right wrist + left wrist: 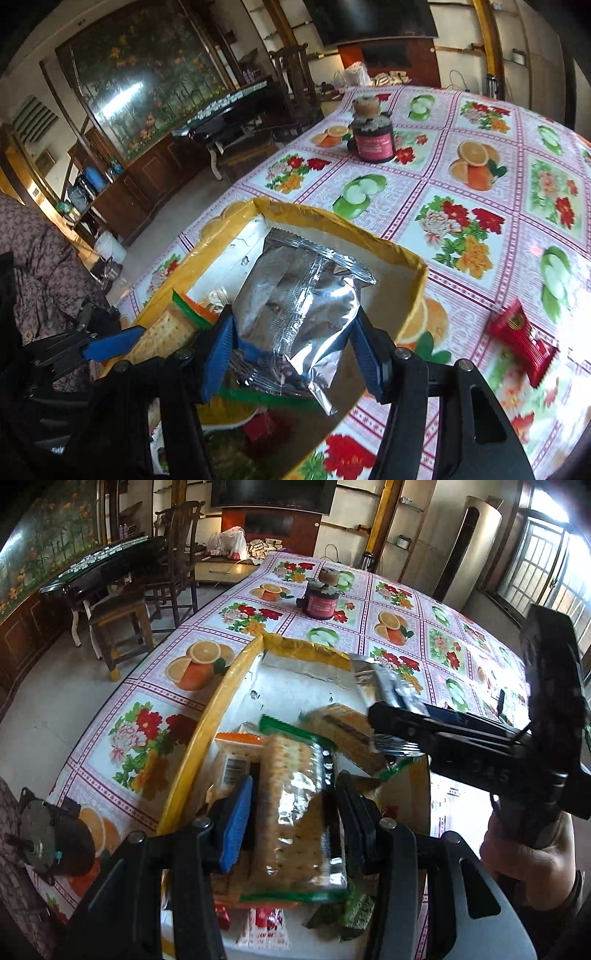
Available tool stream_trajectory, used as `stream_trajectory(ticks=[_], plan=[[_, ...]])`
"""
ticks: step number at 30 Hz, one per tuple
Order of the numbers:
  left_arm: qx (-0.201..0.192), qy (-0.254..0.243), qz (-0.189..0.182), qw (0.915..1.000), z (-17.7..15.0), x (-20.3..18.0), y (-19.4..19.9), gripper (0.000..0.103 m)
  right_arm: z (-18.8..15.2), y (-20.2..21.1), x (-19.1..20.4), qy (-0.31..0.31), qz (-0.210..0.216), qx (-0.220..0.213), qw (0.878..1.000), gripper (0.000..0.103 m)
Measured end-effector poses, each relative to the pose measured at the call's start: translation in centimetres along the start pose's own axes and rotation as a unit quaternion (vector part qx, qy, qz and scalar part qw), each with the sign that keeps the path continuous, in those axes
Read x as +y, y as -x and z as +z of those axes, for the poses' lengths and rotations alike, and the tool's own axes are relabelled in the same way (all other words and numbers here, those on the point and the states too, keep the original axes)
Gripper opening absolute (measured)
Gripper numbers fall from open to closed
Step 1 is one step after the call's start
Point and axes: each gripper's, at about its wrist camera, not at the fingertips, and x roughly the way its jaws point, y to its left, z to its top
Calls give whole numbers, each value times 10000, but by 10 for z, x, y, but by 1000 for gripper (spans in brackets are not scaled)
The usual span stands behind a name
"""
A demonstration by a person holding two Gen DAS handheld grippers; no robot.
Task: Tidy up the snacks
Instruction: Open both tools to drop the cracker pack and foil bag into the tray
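While the left hand-held gripper (295,808) clamps a crinkly cracker pack (295,812), the right hand-held gripper (291,343) holds a silver foil pouch (295,302).

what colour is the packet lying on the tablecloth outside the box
Red with gold print, the packet shows best in the right wrist view.

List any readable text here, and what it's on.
"DAS", uncertain: raised on the right gripper body, left wrist view.
Label on the jar: blurred, unreadable.
Print on the red sachet: blurred.
Barcode label on the orange packet: too small.
Print on the red packet: blurred.
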Motion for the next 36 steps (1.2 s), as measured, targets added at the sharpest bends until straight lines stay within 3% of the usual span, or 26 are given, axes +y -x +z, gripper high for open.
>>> stream_trajectory(ticks=[12, 21, 23, 25, 27, 33, 36], plan=[[61, -69, 121, 9999, 1, -3, -9, 48, -3, -15, -1, 77, -40, 241, 9997, 62], [-20, -79, 186, 9998, -7, -5, 9, 50, -11, 17, -7, -156, 15, -53, 9999, 63], [-85, -81, 229, 9997, -12, -5, 17, 59, -16, 29, -5, -124, 92, -158, 9998, 65], [-188, -47, 346, 9992, -20, -6, 28, 83, -22, 42, 0, -17, 233, -251, 9994, 66], [-356, -60, 453, 9983, -27, -6, 39, 91, -29, 53, 6, 137, 294, -344, 9989, 67], [-801, -150, 961, 9920, -45, -7, 74, 103, -54, 80, 22, 638, 520, -534, 9952, 67], [-956, -282, 1265, 9869, -51, -11, 86, 103, -65, 92, 29, 902, 621, -650, 9919, 68]])
